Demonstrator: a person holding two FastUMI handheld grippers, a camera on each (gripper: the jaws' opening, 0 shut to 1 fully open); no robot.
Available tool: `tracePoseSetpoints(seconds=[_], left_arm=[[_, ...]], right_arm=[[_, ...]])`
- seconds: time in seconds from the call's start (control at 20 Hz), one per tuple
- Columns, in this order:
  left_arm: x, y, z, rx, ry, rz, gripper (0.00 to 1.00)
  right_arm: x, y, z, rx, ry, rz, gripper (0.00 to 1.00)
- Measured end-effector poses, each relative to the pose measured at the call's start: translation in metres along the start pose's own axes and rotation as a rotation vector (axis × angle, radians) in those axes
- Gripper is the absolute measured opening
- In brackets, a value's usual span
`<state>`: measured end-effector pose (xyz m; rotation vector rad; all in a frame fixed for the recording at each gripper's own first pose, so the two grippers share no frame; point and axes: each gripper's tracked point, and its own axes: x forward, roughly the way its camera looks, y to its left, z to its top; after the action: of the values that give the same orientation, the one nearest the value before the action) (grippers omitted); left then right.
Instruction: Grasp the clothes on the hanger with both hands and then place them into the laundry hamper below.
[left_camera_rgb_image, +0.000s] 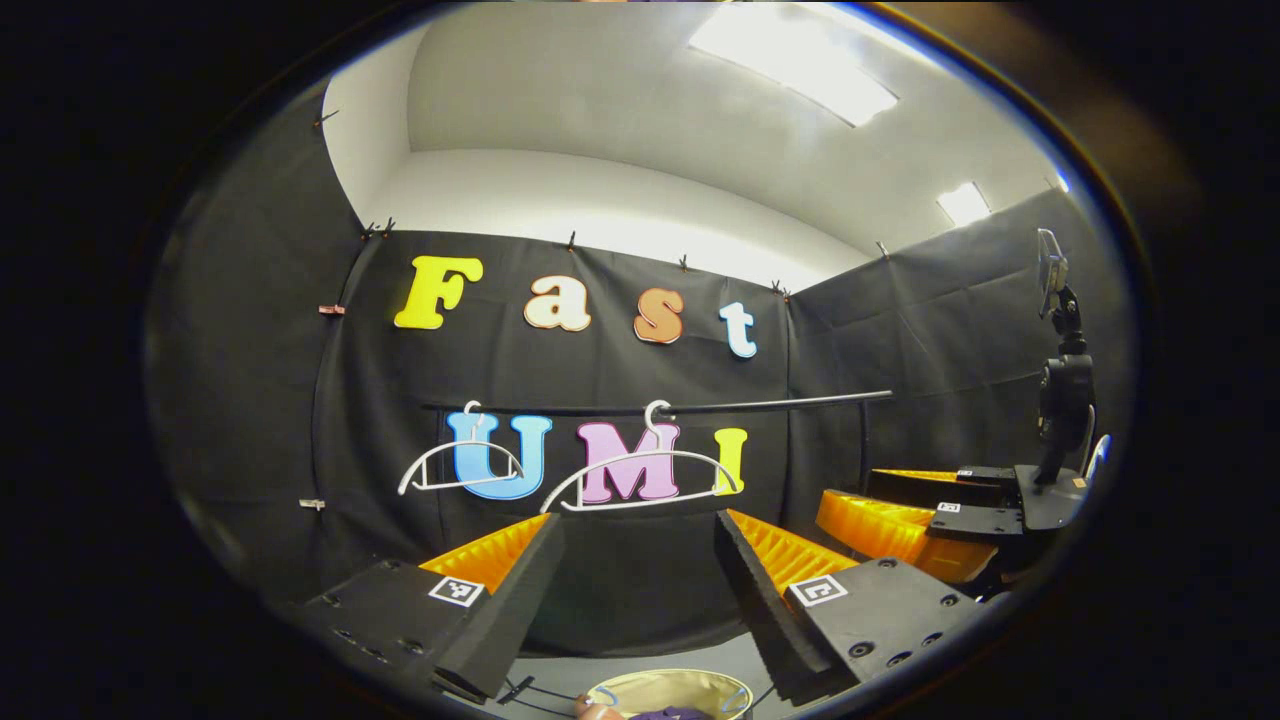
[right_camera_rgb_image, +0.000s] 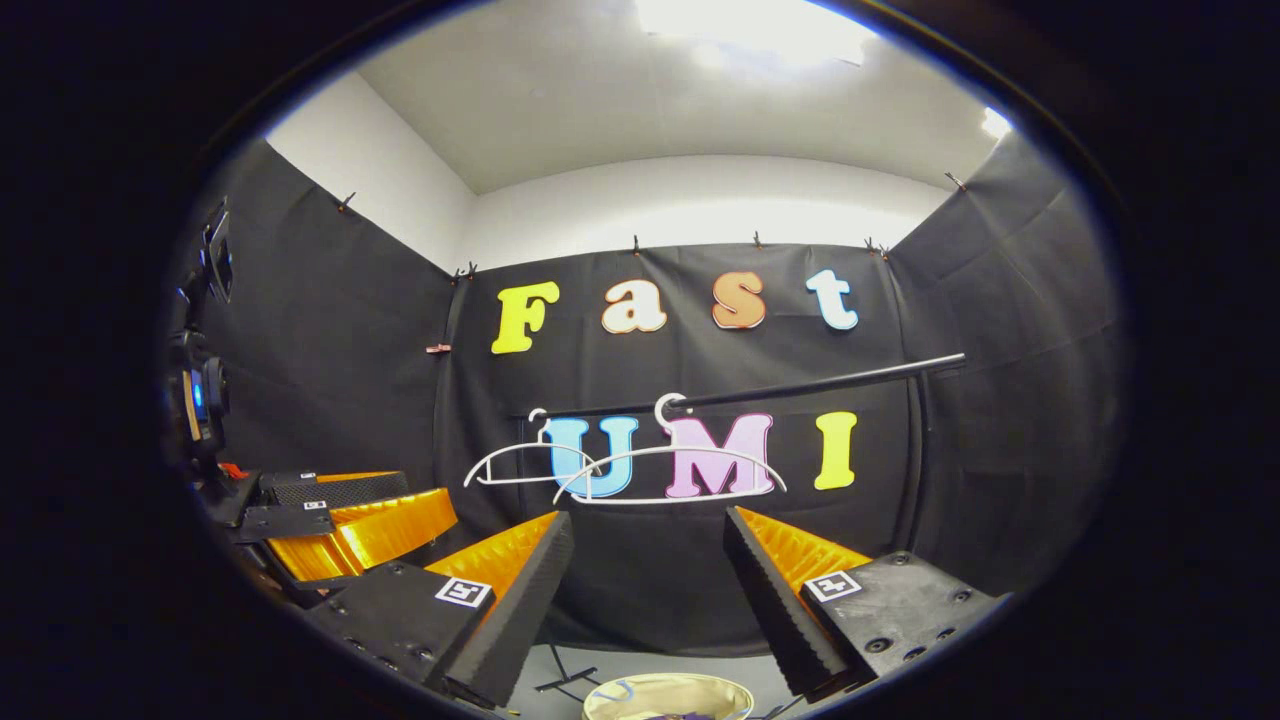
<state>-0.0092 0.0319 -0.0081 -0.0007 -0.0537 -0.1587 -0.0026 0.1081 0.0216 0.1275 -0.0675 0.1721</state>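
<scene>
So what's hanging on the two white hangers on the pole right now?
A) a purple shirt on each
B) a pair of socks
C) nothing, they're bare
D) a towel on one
C: both white hangers hang bare on the black rail, and some purple cloth already lies in the hamper below; both grippers are open and hold nothing.

The right gripper (right_camera_rgb_image: 645, 600) holds its fingers (right_camera_rgb_image: 520, 600) spread and empty beneath two bare white hangers (right_camera_rgb_image: 670, 470) on the rail (right_camera_rgb_image: 820, 385), above the hamper (right_camera_rgb_image: 668, 697).
</scene>
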Motion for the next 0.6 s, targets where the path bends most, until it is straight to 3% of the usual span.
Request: tracePoseSetpoints(seconds=[0.05, 0.15, 0.6], left_arm=[[0.0, 0.002, 0.0, 0.002, 0.004, 0.005, 0.95], [0.0, 0.0, -0.003, 0.006, 0.014, 0.0, 0.92], [-0.002, -0.001, 0.001, 0.012, 0.012, 0.023, 0.92]], right_arm=[[-0.001, 0.0, 0.003, 0.005, -0.009, -0.003, 0.92], [0.0, -0.005, 0.006, -0.003, -0.023, -0.015, 1.0], [0.001, -0.01, 0.004, -0.013, -0.008, -0.011, 0.98]])
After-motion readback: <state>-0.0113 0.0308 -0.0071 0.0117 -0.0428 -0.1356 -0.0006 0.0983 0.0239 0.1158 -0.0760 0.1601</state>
